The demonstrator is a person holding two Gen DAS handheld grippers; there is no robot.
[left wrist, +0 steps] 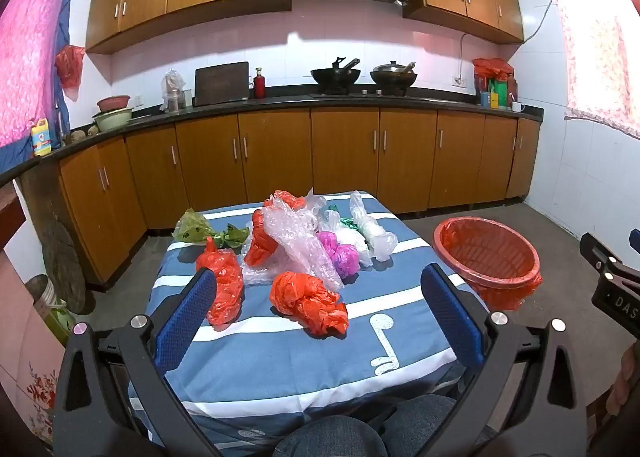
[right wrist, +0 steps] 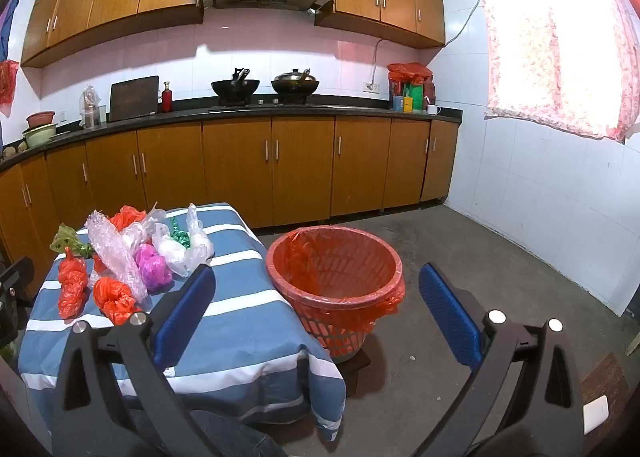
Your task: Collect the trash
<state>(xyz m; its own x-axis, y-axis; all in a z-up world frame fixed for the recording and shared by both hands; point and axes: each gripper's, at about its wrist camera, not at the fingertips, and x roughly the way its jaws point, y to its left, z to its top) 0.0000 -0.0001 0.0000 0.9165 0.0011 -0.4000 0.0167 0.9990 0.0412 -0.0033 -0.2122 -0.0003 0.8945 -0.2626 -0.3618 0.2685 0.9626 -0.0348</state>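
Looking down over the striped table [left wrist: 280, 361], we hold the left gripper [left wrist: 316, 317] and the right gripper [right wrist: 320, 317] with their blue pads spread wide and nothing between them. The trash sits in a heap on the table's far half: a knotted orange bag [left wrist: 306, 303] nearest us, a long orange bag [left wrist: 224, 289] to its left, bubble wrap [left wrist: 296, 245] behind it, a pink bag [left wrist: 340, 255] and clear white bags [left wrist: 368, 237] to the right. The red-lined basket [right wrist: 334, 273] stands on the floor just beside the table's right edge.

We judge the risks as these: thin plastic may slip from the pads, a pull on one bag may drag its neighbours off the table, and a light bag released over the basket could drift past the rim or tip it.

Of writing, we read only "DAS" on the right gripper's body at the left view's edge; the yellow bottle's [left wrist: 41, 136] label on the counter is too small.
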